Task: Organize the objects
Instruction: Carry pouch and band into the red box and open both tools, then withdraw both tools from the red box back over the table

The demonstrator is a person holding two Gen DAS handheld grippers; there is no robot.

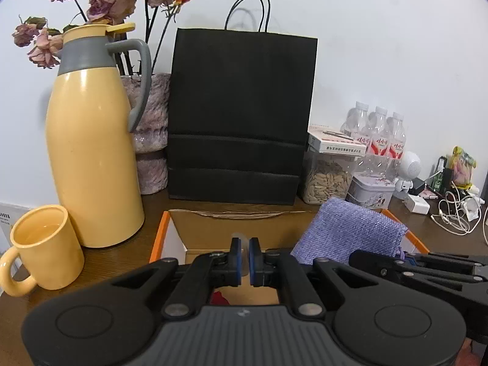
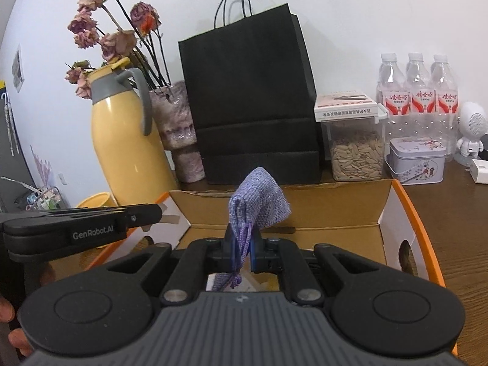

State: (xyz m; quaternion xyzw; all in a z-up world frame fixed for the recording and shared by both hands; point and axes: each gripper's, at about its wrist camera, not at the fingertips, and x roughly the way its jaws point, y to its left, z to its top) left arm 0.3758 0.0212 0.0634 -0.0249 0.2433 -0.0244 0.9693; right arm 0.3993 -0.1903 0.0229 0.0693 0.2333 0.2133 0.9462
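A: Cardboard box [image 2: 305,210], frame centre?
B: Open; contents mostly hidden.
A: Grippers?
B: Right gripper [image 2: 243,244] pinches a purple pouch [image 2: 259,204] above the box. Left gripper [image 1: 244,257] is pressed together on something small and clear.
A: Other containers?
B: Clear jar [image 2: 357,149], centre right, holds seeds.

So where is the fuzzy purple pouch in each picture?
Left wrist view: purple pouch lower right, above the orange box, held by the other tongs.
Right wrist view: centre, pinched by the right tongs.
Shared landmark: the black paper bag behind it.
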